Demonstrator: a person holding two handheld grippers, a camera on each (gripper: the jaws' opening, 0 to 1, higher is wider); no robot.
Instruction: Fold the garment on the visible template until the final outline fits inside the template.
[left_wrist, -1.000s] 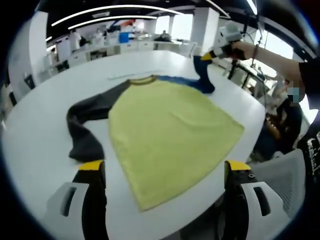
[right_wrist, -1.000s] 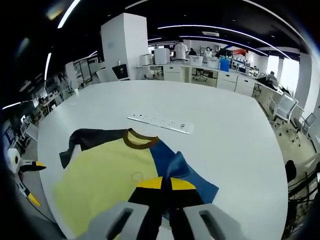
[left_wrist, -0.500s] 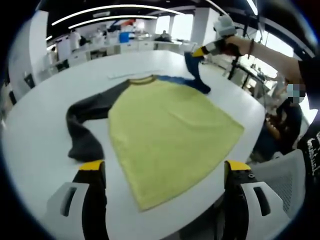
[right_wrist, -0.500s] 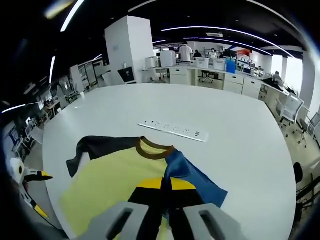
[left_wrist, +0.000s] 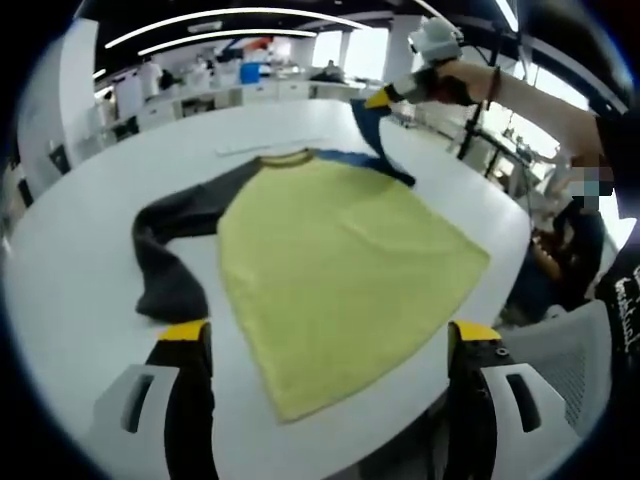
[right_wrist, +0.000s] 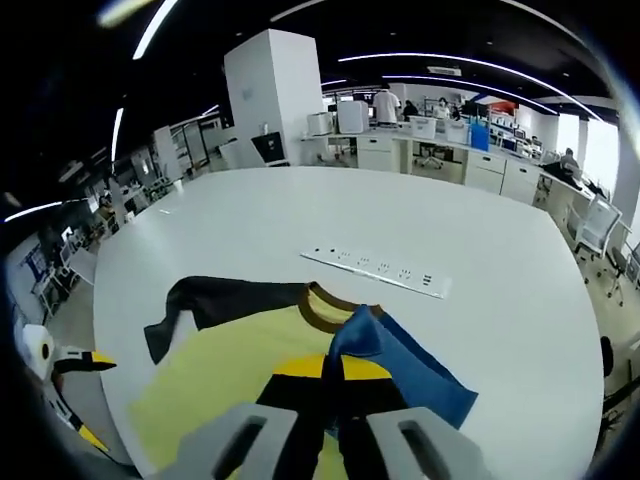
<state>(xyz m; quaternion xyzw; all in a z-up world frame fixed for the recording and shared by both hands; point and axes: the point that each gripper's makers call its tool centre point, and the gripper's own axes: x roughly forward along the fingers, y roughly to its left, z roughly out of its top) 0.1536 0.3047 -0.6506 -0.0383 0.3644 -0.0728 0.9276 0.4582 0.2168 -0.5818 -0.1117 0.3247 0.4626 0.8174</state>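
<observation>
Left gripper view: the garment (left_wrist: 340, 270), a yellow-bodied shirt, lies flat on the white table (left_wrist: 90, 260) with its dark sleeve (left_wrist: 170, 250) spread out to one side, while the left tongs (left_wrist: 330, 375) hang above the near hem with jaws apart and empty, and the right tongs (left_wrist: 385, 98) lift the blue sleeve (left_wrist: 372, 140) at the far side. Right gripper view: the right tongs (right_wrist: 331, 372) are clamped on the blue sleeve (right_wrist: 410, 360), raised over the collar (right_wrist: 325, 310), with a power strip (right_wrist: 375, 270) beyond; no template outline can be made out, and the folding appears barely begun, with the dark sleeve and body unfolded.
</observation>
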